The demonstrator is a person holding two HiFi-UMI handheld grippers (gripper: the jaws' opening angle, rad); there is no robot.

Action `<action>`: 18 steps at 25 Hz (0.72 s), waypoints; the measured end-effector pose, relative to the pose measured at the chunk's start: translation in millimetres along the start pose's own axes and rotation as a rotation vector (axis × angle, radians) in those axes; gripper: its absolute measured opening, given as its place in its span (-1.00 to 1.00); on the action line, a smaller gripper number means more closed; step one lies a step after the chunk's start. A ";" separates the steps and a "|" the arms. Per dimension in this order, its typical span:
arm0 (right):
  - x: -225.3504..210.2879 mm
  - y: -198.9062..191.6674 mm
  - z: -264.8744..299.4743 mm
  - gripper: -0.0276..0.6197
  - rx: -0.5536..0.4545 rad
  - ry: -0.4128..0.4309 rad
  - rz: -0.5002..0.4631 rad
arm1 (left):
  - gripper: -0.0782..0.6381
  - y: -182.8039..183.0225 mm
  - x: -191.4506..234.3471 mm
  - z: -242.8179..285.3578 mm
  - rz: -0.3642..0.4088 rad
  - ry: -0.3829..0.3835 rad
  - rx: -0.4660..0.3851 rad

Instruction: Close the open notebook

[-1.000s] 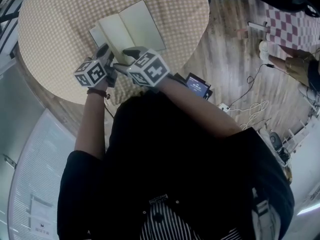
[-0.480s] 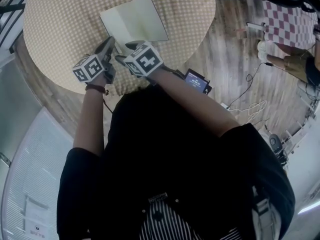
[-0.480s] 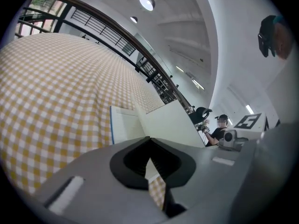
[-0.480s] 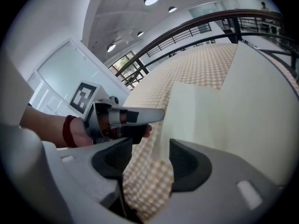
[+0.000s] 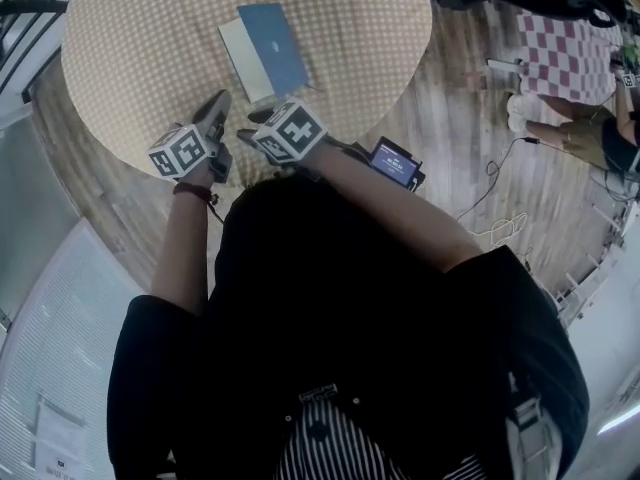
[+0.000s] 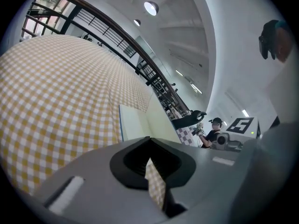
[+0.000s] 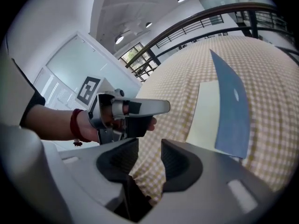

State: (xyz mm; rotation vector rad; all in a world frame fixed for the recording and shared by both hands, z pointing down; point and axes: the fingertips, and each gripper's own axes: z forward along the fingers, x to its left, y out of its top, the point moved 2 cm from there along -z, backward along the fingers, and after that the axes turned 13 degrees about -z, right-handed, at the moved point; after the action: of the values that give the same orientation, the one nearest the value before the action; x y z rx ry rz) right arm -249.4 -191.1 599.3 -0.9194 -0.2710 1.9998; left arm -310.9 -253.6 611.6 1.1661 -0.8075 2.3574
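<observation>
Left gripper (image 5: 218, 103): jaws pressed together, empty, near the notebook (image 5: 272, 56) corner. Right gripper (image 5: 253, 126) is just beside it, jaws part-spread and just been closing, nothing between them. Notebook lies apart from both on the checked tablecloth (image 5: 130, 58), blue cover tilted over the pages, not flat as I read it. Risk: nothing pins the cover, so it may rest ajar. If I push it at a slant, the book could skid.

I find no legible text, number or brand anywhere. The left gripper (image 5: 216, 108) and right gripper (image 5: 256, 126) carry only black-and-white square markers. The lit screen (image 5: 392, 163) and the pale mark on the notebook (image 5: 262, 58) are too small to read.
</observation>
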 end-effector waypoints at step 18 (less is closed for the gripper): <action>11.5 125.6 -227.6 -0.91 -0.510 -0.463 -0.249 | -0.77 56.4 -171.8 -108.3 0.513 -0.113 -0.194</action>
State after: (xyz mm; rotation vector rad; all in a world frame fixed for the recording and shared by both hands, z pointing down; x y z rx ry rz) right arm -174.8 -289.6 370.4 -0.6626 -1.1390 1.9150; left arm -307.0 -241.5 401.2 1.1165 -1.4894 2.5372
